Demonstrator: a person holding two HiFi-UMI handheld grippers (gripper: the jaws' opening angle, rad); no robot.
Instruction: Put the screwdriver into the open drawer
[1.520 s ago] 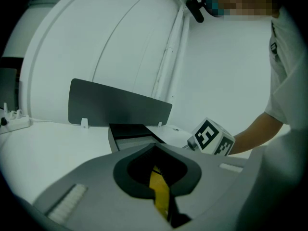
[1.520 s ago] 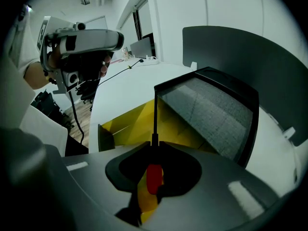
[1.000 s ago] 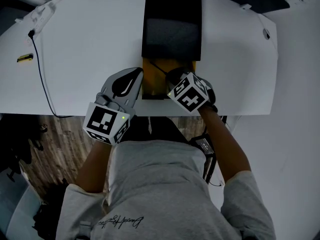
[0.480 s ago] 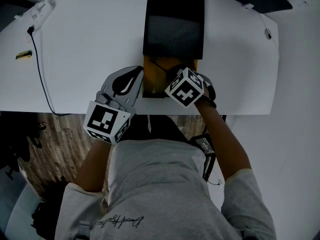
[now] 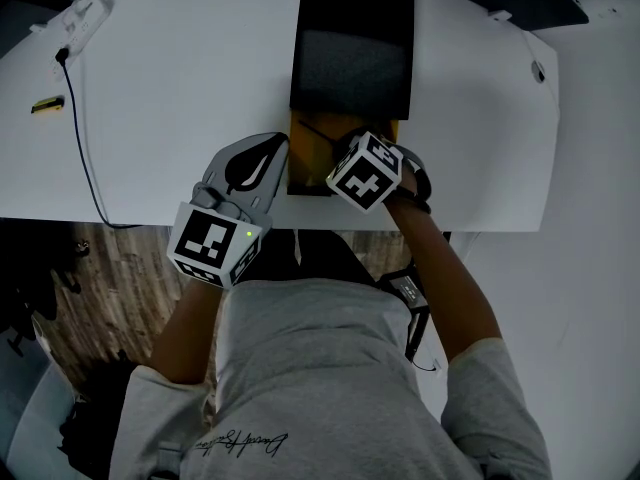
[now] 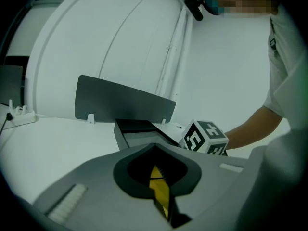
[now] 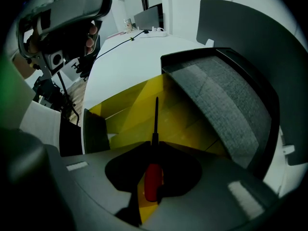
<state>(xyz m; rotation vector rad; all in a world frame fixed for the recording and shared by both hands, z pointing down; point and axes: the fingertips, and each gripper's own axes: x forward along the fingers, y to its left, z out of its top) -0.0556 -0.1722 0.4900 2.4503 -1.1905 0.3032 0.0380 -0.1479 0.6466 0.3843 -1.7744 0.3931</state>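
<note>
The right claw (image 7: 155,150) is clamped on the red handle of the screwdriver (image 7: 156,119). The dark shaft juts out past the jaw tips over the yellow open drawer (image 7: 125,105), which lies directly beneath and ahead of that claw.

The likeliest trouble is the long shaft. The black cabinet (image 7: 216,95) sits close ahead and to the right of the tip, so lowering at this angle could jam the tip against the cabinet's lip or the drawer's far end. Letting go from this height could also make the tool bounce or roll onto the drawer wall.

The left claw (image 6: 156,153) hovers just left of the drawer over the white surface (image 5: 180,88), its jaws drawn almost together. A yellow sliver shows in the slit between them; whether it is pinched I cannot tell.

Against the frame from 1 second ago, the right claw's marker cube (image 5: 364,172) has tipped steeper and edged further over the drawer. The left claw has kept its place.
</note>
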